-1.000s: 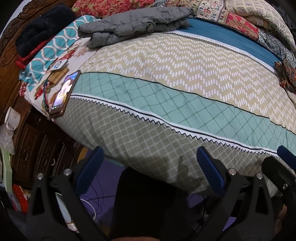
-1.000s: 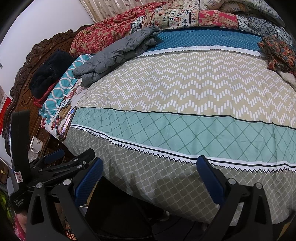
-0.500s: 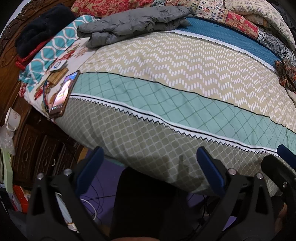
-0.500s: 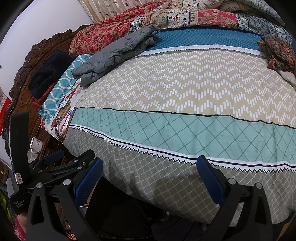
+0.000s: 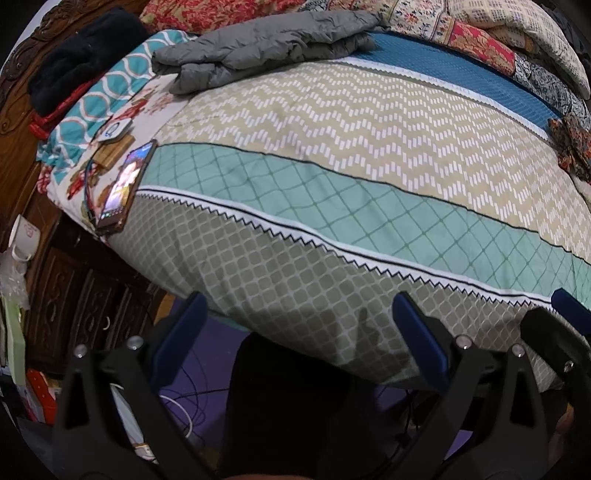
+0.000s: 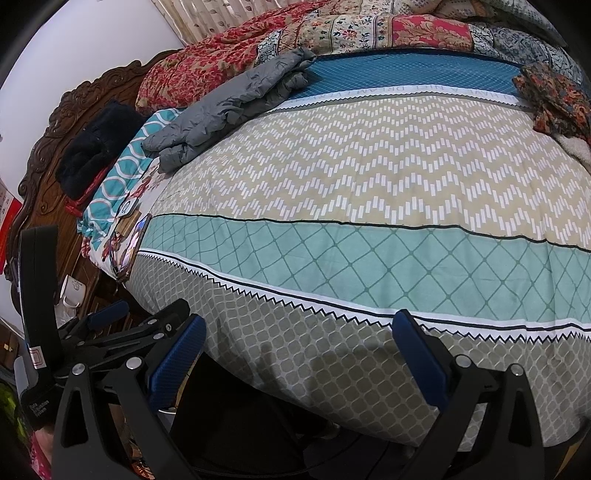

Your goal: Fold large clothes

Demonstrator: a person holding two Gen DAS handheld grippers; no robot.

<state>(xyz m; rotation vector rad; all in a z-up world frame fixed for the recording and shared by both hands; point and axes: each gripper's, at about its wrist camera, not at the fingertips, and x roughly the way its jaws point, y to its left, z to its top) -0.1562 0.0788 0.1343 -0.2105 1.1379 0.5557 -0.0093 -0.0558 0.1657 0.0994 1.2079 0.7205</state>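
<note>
A grey puffer jacket (image 5: 266,48) lies loosely folded at the far left side of the bed, on the patterned bedcover (image 5: 332,177); the right wrist view shows the jacket (image 6: 229,107) too. My left gripper (image 5: 297,306) hovers open over the near edge of the bed, nothing between its blue pads. My right gripper (image 6: 299,321) is beside it, also open and empty, well short of the jacket. Both point down at the cover's grey-checked border.
A lit phone (image 5: 125,188) lies on the bed's left edge by a small white device (image 5: 114,129). A dark garment (image 5: 81,55) hangs on the carved headboard. A mug (image 5: 24,236) stands on the cabinet. Quilts (image 6: 369,29) and a floral cloth (image 6: 554,99) lie at the back.
</note>
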